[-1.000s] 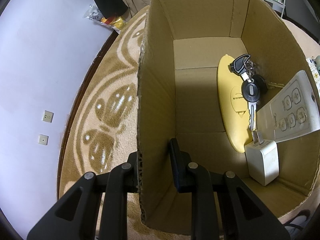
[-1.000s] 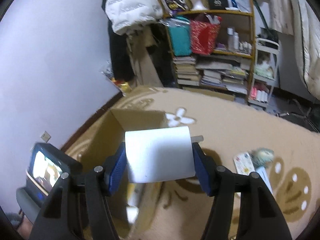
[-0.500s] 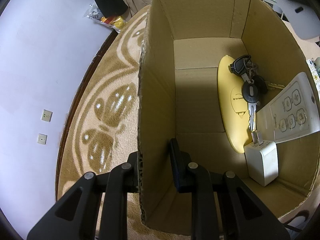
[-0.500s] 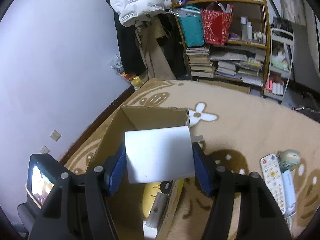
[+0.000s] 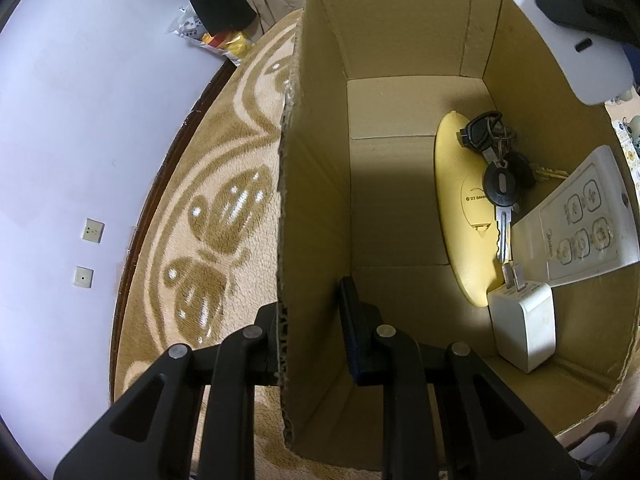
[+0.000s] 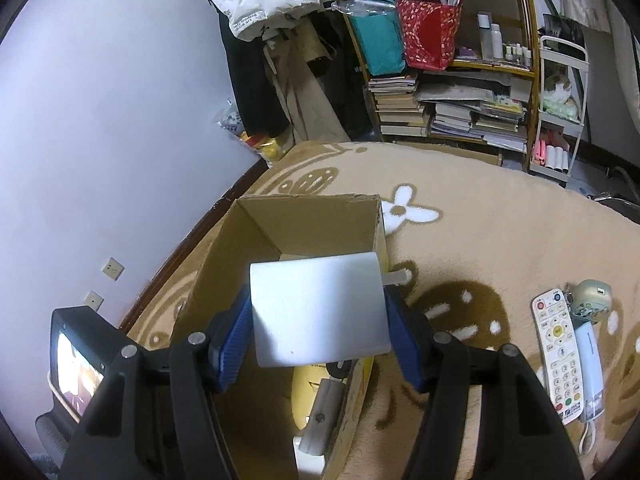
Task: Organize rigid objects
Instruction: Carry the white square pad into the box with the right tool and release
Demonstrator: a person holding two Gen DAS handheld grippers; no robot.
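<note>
White block (image 6: 318,312), smooth and rounded at the corners, sits clamped between the blue pads (image 6: 232,340) of the right gripper (image 6: 320,336), jaws closed on its two sides. It hangs above the open cardboard box (image 6: 256,240), over the near half of the opening. From the left wrist view the same block (image 5: 568,44) shows at the upper right, above the box's right wall, with a small dark slot on its face.

Left gripper (image 5: 312,332) straddles the box's left wall (image 5: 316,200): one finger outside, one inside, pinched on the cardboard edge.

Box contents, all on the right side of the floor:
- yellow oval case (image 5: 460,220), lying flat
- bunch of keys (image 5: 496,168) with black heads, resting on the case
- white remote (image 5: 580,224) with round buttons, tilted against the right wall
- white plug adapter (image 5: 524,328), prongs pointing toward the keys, just beside the case and under the remote's lower edge

Box stands on a tan carpet (image 6: 480,208) with brown and white flower patterns. Well to the right on the carpet: another remote (image 6: 556,348) with coloured buttons, a white slim device (image 6: 590,364) touching it, and a small round gold object (image 6: 592,300). Cluttered shelf (image 6: 452,72) at the far wall.
</note>
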